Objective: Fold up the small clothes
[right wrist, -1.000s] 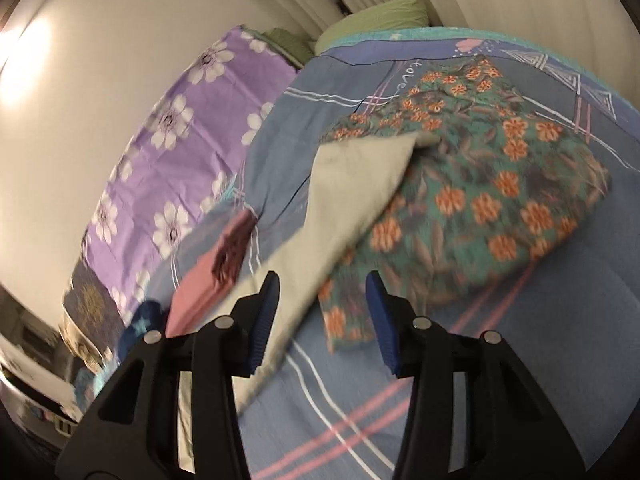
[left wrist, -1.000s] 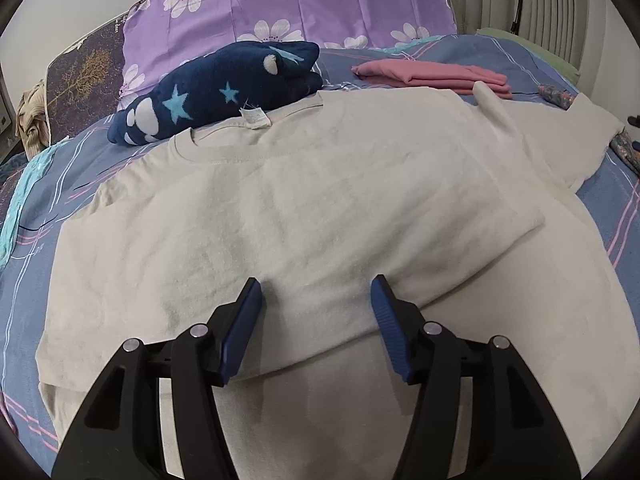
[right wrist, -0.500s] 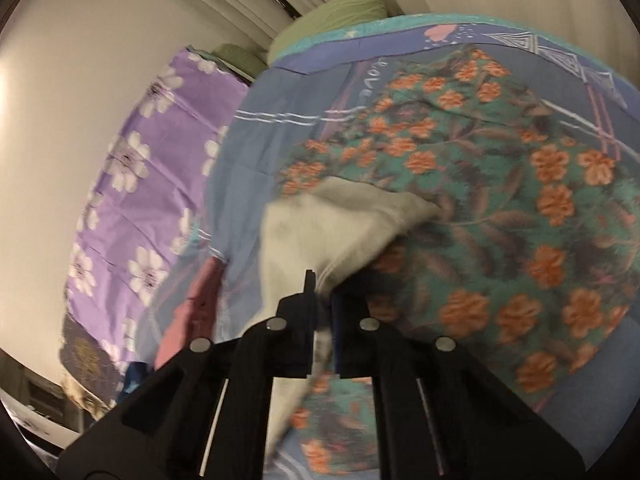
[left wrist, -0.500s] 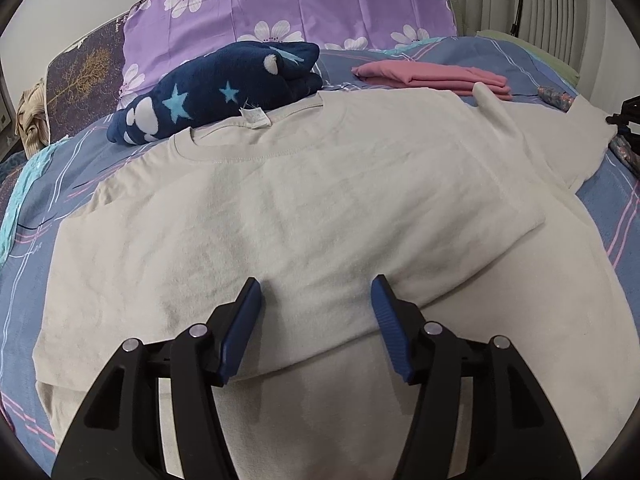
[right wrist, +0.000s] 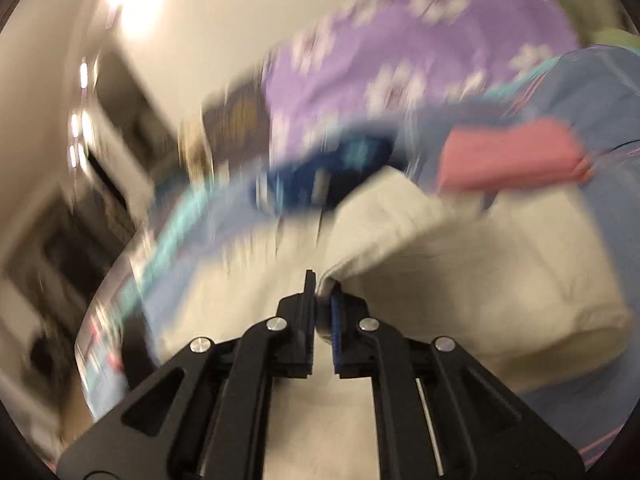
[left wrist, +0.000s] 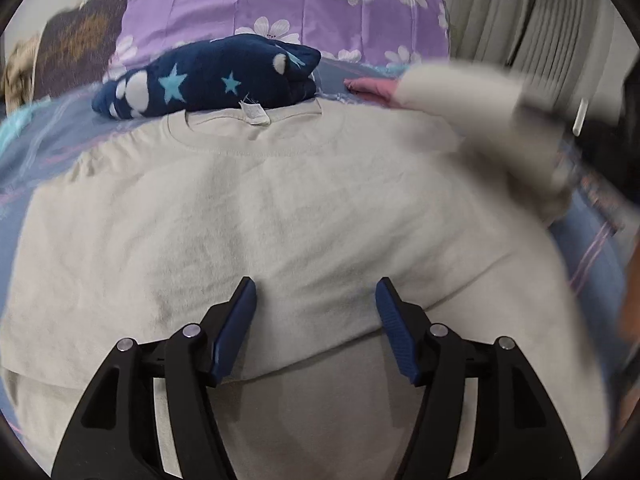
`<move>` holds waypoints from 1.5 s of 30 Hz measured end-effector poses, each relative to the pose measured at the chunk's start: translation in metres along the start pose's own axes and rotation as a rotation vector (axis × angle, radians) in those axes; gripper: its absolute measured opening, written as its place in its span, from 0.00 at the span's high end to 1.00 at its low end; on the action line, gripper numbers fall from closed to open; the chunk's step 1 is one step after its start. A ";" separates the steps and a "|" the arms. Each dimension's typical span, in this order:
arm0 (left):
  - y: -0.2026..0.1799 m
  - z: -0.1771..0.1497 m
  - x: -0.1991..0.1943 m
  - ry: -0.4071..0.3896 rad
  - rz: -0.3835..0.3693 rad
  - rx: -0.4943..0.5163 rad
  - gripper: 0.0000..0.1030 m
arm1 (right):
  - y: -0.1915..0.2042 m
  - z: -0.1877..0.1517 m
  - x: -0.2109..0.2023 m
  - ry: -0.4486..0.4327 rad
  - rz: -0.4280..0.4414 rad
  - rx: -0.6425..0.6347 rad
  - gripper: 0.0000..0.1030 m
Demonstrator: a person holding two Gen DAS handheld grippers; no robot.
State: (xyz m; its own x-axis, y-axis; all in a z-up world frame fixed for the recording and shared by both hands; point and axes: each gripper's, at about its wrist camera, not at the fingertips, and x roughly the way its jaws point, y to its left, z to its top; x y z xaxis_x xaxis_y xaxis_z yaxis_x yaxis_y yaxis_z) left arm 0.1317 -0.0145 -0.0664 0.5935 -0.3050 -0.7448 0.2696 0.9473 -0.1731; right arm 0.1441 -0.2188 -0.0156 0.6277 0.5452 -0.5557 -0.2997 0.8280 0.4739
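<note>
A cream T-shirt [left wrist: 256,208] lies flat on the blue bed sheet [left wrist: 44,156], collar and tag toward the pillows. My left gripper [left wrist: 315,300] is open, its blue pads resting on the shirt's lower middle. My right gripper [right wrist: 323,292] is shut on the shirt's right sleeve [right wrist: 440,248] and holds it lifted over the shirt. That sleeve shows blurred in the left wrist view [left wrist: 480,112] at the upper right.
A folded navy star-print garment [left wrist: 208,76] lies just behind the collar. A folded pink garment [right wrist: 512,156] lies to its right. A purple flowered pillow [left wrist: 280,0] stands at the back. Wall and furniture blur past on the right wrist view's left.
My right gripper closed on the sleeve over the floral garment, then lifted and swung it left over the shirt. The left gripper stayed open and moved slightly forward.
</note>
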 end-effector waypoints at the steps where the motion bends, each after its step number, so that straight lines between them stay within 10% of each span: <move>1: 0.008 0.000 -0.003 -0.007 -0.042 -0.044 0.38 | 0.006 -0.016 0.019 0.067 -0.019 -0.032 0.94; 6: 0.034 0.002 -0.017 -0.023 -0.210 -0.224 0.39 | 0.011 -0.049 0.039 0.170 -0.036 -0.075 0.83; 10: 0.032 0.011 -0.024 -0.049 -0.251 -0.250 0.38 | 0.002 -0.036 0.016 0.081 -0.023 -0.026 0.51; 15: 0.040 0.019 -0.031 -0.058 -0.247 -0.298 0.38 | 0.000 -0.026 0.025 0.087 0.071 0.069 0.51; 18: 0.051 0.018 -0.033 -0.043 -0.275 -0.344 0.38 | 0.047 -0.045 0.028 0.163 0.213 -0.161 0.51; 24: 0.049 0.014 -0.012 0.059 -0.316 -0.383 0.38 | 0.070 -0.078 0.023 0.224 0.082 -0.366 0.50; 27: 0.037 0.015 -0.002 0.080 -0.274 -0.340 0.41 | 0.053 -0.081 0.010 0.219 0.049 -0.315 0.49; 31: 0.020 0.020 0.008 0.105 -0.259 -0.260 0.91 | 0.023 -0.082 0.002 0.194 -0.048 -0.236 0.49; 37: -0.010 0.057 -0.025 -0.015 -0.163 -0.092 0.93 | -0.028 -0.078 -0.006 0.150 -0.033 -0.013 0.53; 45: -0.019 0.118 -0.126 -0.227 -0.048 0.087 0.93 | -0.010 -0.079 -0.001 0.154 -0.094 -0.117 0.43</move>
State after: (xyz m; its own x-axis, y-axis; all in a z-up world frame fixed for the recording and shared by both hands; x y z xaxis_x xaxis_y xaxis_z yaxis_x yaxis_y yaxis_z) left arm 0.1412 -0.0056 0.1067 0.7311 -0.3728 -0.5714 0.3599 0.9222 -0.1412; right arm 0.0894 -0.2168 -0.0740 0.5421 0.4707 -0.6961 -0.3322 0.8810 0.3370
